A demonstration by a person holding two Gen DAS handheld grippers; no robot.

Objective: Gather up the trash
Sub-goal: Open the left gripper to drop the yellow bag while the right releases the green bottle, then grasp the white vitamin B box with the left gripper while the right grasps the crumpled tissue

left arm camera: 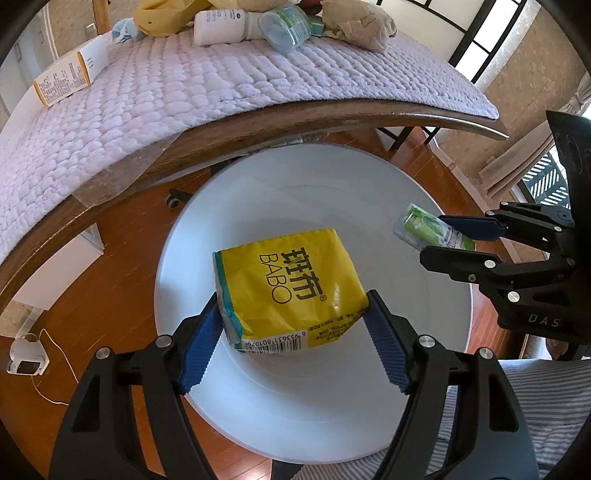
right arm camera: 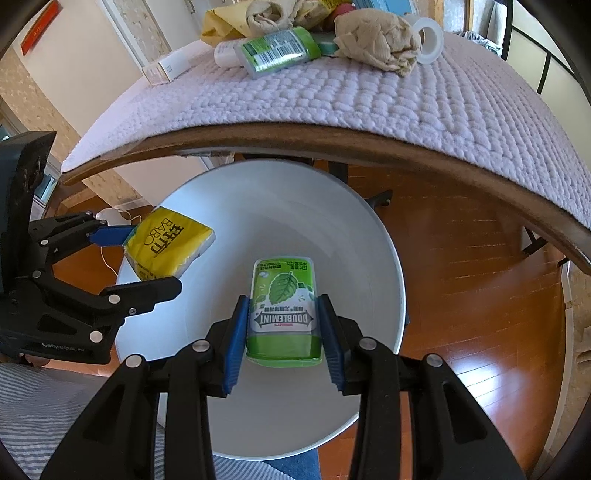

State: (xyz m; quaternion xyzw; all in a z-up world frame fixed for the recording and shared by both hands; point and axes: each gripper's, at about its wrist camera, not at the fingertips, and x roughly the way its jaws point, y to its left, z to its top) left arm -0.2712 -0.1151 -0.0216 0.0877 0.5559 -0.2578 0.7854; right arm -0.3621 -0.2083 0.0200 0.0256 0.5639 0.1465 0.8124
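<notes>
My left gripper (left arm camera: pixel 293 328) is shut on a yellow BABO tissue pack (left arm camera: pixel 284 288) and holds it over the open white bin (left arm camera: pixel 258 177). My right gripper (right arm camera: pixel 282 328) is shut on a green Doublemint gum bottle (right arm camera: pixel 282 295) and holds it over the same bin (right arm camera: pixel 369 258). Each gripper shows in the other's view: the right one (left arm camera: pixel 436 240) with the gum bottle (left arm camera: pixel 424 225), the left one (right arm camera: pixel 147 254) with the tissue pack (right arm camera: pixel 166 247). The bin looks empty inside.
The table (left arm camera: pixel 295 122) with a lilac quilted cloth (right arm camera: pixel 332 92) stands just beyond the bin. On it lie crumpled brown paper (right arm camera: pixel 376 40), a green plastic bottle (right arm camera: pixel 277 50), a white bottle (left arm camera: pixel 221 26), a small box (left arm camera: pixel 70 75), a tape roll (right arm camera: pixel 428 38). Wooden floor surrounds the bin.
</notes>
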